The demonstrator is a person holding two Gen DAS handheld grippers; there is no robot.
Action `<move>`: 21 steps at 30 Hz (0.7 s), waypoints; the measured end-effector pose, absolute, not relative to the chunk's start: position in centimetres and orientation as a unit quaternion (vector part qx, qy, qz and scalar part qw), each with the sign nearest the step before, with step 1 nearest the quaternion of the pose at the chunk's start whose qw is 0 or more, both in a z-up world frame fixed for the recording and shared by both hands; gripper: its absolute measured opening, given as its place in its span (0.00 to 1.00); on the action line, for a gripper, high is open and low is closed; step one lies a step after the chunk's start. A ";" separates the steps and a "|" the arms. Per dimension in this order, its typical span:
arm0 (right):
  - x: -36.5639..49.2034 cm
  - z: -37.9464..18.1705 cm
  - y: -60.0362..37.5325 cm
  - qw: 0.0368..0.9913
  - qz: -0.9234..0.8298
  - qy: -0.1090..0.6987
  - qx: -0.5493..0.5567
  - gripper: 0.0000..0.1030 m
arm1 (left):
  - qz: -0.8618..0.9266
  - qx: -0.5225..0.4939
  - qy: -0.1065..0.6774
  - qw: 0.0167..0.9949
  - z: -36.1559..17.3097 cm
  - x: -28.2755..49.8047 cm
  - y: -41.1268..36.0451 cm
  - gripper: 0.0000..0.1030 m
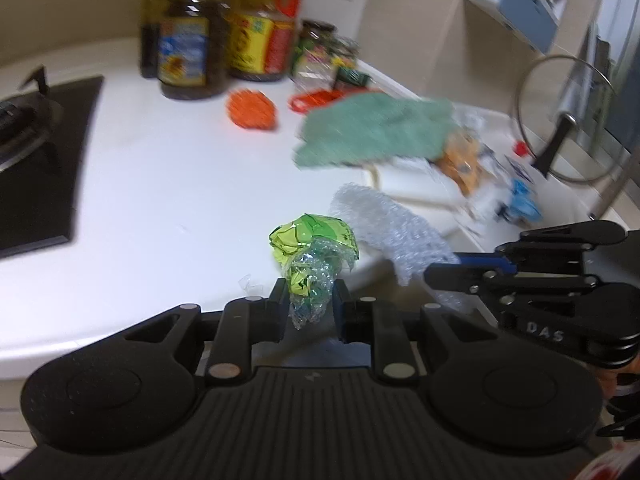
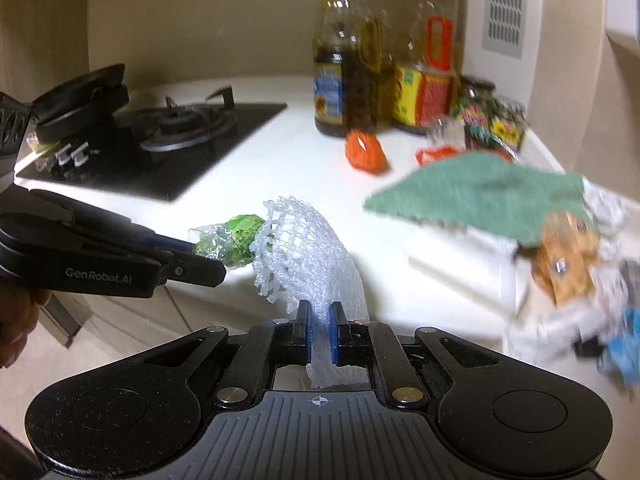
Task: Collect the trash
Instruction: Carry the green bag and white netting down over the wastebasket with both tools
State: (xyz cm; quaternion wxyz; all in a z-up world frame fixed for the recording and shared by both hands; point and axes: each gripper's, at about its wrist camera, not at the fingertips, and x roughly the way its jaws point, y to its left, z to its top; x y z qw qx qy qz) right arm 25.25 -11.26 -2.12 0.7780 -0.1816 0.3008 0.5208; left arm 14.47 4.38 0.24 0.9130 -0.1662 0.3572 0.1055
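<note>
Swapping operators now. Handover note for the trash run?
Left gripper: shut on green wrapper, held above the counter edge.
Right gripper: shut on foam net, also lifted.
Done: two pieces picked up; no bin in view.
Left: orange wrapper by the bottles, red wrapper, and the litter pile under the green cloth.

The crinkled green-and-clear plastic wrapper [image 1: 310,256] looks glossy and creased. At its 3 o'clock, the white foam mesh sleeve [image 2: 308,248] is soft and open-netted. The green cloth [image 1: 376,130] at 1 o'clock looks matt and fuzzy. The white countertop [image 1: 172,184] is smooth and shiny.
</note>
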 end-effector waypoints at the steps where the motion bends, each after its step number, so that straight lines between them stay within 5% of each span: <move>1: 25.1 -2.4 -11.7 0.777 0.519 0.306 -0.185 0.08 | 0.097 -0.170 0.361 0.912 0.1 14.5 4.0 0.19; 21: 27.1 -13.9 -13.9 0.740 0.442 0.457 -0.217 0.09 | 0.032 -0.197 0.494 0.846 -11.1 18.0 1.2 0.19</move>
